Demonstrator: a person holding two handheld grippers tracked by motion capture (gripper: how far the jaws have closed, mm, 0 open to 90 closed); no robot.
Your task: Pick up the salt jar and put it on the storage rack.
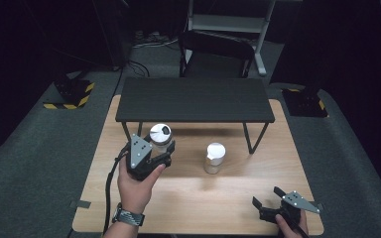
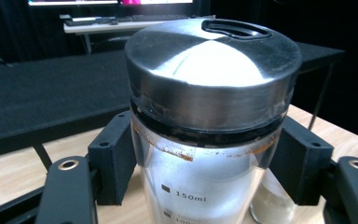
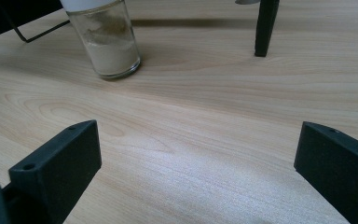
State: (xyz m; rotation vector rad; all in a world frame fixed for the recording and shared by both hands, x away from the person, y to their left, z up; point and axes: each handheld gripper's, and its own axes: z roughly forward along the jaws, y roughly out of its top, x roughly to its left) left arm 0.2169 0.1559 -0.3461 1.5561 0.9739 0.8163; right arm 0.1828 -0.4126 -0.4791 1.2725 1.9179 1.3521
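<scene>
Steel-lidded jar (image 2: pixel 205 140) between black pads (image 2: pixel 114 156)

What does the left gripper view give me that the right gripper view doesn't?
Left gripper view: a jar with a steel lid, clamped between the left tongs; "150ml" marks on its glass, a rusty smear under the lid, and the black shelf top.

Right gripper view: the right tongs open over bare wood, and a white-capped jar part full of pale powder, standing near a shelf leg.

Both: the wooden table and the shelf.
</scene>
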